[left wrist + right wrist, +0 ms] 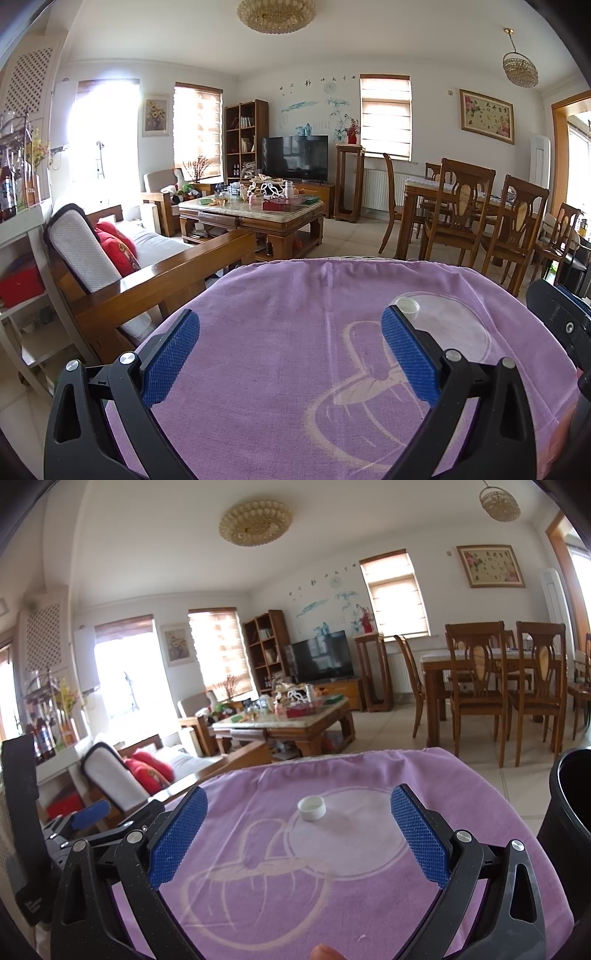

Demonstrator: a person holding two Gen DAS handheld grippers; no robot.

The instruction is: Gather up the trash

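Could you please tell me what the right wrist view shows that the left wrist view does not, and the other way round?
Only the right wrist view shows the black bin at the right edge, a fingertip at the bottom, and the cap whole, open side up, ahead between the open right gripper fingers. Only the left wrist view shows the white shelf with a red box, and the cap partly hidden behind the left gripper's right finger. Both share the purple towel, sofa, coffee table, TV and dining chairs.
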